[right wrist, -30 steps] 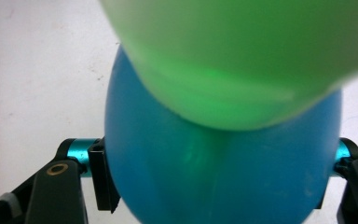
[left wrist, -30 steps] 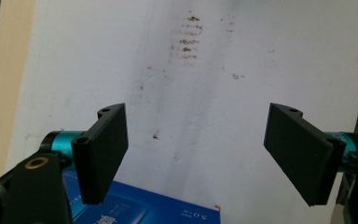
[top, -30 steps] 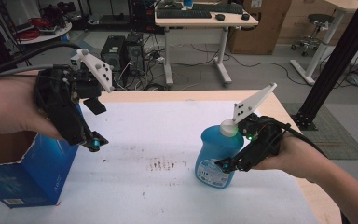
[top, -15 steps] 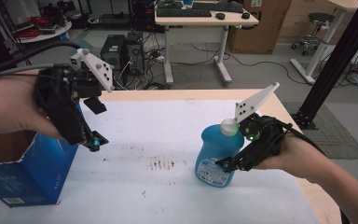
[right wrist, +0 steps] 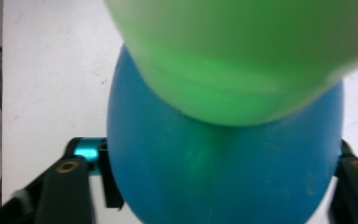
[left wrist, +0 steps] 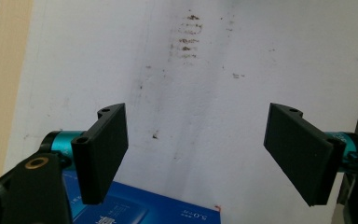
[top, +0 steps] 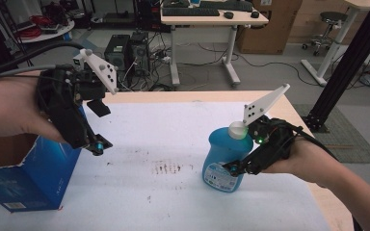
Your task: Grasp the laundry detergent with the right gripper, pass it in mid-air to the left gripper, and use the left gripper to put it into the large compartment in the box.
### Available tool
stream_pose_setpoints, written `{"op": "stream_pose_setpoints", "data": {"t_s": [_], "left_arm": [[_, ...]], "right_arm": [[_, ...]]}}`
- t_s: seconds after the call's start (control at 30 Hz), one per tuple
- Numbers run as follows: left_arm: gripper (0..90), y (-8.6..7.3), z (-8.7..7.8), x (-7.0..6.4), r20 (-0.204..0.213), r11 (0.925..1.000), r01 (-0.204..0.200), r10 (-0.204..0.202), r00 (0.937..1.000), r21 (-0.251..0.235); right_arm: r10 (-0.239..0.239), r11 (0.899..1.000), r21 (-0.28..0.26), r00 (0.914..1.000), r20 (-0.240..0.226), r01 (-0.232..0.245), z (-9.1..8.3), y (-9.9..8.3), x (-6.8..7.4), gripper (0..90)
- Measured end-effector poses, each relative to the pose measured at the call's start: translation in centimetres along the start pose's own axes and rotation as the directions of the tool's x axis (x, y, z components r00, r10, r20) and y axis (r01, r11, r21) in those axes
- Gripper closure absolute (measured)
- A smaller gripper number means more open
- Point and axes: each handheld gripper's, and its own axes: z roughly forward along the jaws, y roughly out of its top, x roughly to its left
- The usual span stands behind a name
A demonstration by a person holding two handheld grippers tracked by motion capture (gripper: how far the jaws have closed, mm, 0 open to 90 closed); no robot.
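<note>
The blue bottle [top: 224, 161] stood upright on the white table [top: 173, 202], toward the right side, and the right gripper [top: 236, 169] was clamped on its lower body, one jaw on each side; the right gripper view showed the blue body [right wrist: 219, 163] pressed between them, with its pale cap very near the camera. At the left edge of the table stood one blue cardboard box [top: 19, 178], open at the top. The left gripper [top: 96, 144] hung above the table just beside that box, its jaws wide apart and holding nothing; between them I saw bare white surface and a corner of the box [left wrist: 135, 210] below. A patch of brown marks [top: 166, 167] lay on the table between the box and the bottle. Nothing stood between the two grippers. I counted one bottle, one box, two grippers. Behind the table were one desk [top: 212, 19] carrying a keyboard, and two computer towers [top: 127, 48] on the floor.
</note>
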Motion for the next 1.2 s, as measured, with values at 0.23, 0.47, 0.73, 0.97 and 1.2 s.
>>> {"op": "stream_pose_setpoints", "data": {"t_s": [0.23, 0.47, 0.73, 0.97, 1.2], "left_arm": [[21.9, 0.0, 0.0, 0.0, 0.002, 1.0, 0.003, -0.003, 1.0, 0.0], [21.9, 0.0, 0.0, 0.0, 0.002, 1.0, 0.001, -0.001, 1.0, 0.003], [21.9, 0.0, 0.0, 0.0, 0.004, 1.0, -0.003, 0.003, 1.0, 0.008], [21.9, 0.0, 0.1, 0.0, 0.004, 1.0, 0.0, 0.0, 1.0, 0.005], [21.9, 0.1, 0.1, 0.0, 0.008, 1.0, -0.003, 0.003, 1.0, 0.004]], "right_arm": [[0.001, 1.0, -0.005, 1.0, 0.002, -0.001, 0.1, 0.0, 0.0, 32.6], [-0.001, 1.0, -0.012, 1.0, 0.006, 0.001, 0.2, -0.2, 0.0, 35.0], [0.001, 1.0, -0.02, 0.9997, 0.023, 0.0, 0.3, -0.5, 0.0, 39.0], [-0.013, 0.999, -0.036, 0.9987, 0.05, 0.015, 0.4, -0.8, 0.1, 41.8], [-0.031, 0.997, -0.073, 0.9956, 0.088, 0.037, 0.3, -1.1, 0.3, 45.2]]}}
